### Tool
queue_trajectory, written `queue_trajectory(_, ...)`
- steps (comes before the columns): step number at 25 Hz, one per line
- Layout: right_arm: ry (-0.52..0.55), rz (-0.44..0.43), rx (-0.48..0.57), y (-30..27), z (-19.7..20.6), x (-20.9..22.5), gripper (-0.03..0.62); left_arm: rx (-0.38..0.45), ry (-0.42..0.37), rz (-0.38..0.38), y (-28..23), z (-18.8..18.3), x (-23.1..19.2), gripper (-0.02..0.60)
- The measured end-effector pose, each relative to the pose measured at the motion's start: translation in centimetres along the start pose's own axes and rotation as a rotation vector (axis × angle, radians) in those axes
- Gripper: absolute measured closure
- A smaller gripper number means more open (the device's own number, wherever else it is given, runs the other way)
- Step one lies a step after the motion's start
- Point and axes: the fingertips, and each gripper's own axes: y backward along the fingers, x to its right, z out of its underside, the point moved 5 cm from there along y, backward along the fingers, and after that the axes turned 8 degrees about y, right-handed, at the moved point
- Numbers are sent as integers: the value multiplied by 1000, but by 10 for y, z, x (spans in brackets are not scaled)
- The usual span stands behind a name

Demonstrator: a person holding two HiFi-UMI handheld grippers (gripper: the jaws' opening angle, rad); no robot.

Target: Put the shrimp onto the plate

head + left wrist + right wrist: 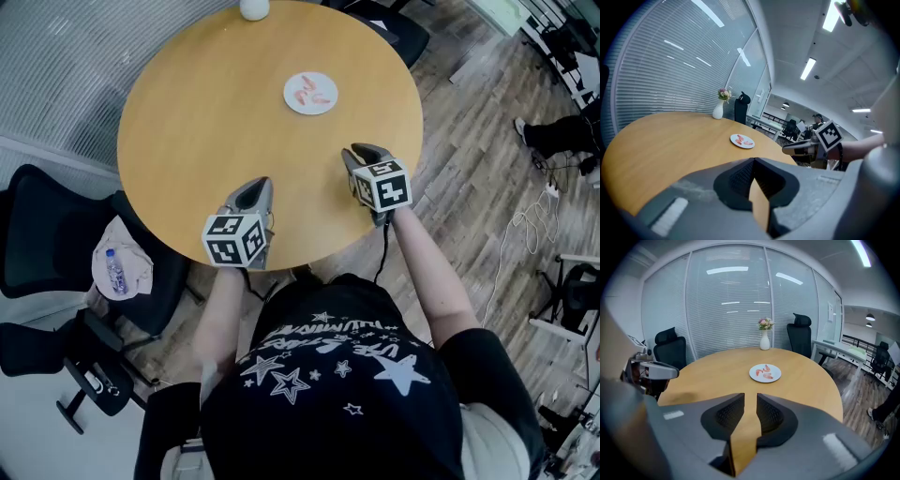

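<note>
Shrimp [304,92] lie on the plate [310,109], mid-counter [206,112]. Near its edge, the left gripper [259,184] is pressed together; the right gripper [362,150] is slightly spread, with nothing between its jaws.

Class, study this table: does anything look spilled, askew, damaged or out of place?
Nothing stands out. The shrimp lie on the plate, the vase stands upright at the table's far edge, and nothing is spilled.

1. A white plate [742,141] with shrimp [743,140] on it sits on the round wooden table [661,140].
2. Beyond the plate stands a vase [717,110] of flowers.
3. Right of the plate hangs the right gripper [785,149].
4. Nearer than the plate, the left gripper [753,161] has its jaw tips together, empty.
</note>
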Motion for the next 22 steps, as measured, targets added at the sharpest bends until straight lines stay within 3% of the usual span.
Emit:
queue_trajectory(12, -76, 39, 54, 34, 17, -4, 589, -13, -52, -10, 8, 14, 31, 580)
queue_trajectory(22, -95, 52, 88, 97, 48, -26, 591, 15, -72, 12, 41, 40, 82, 580)
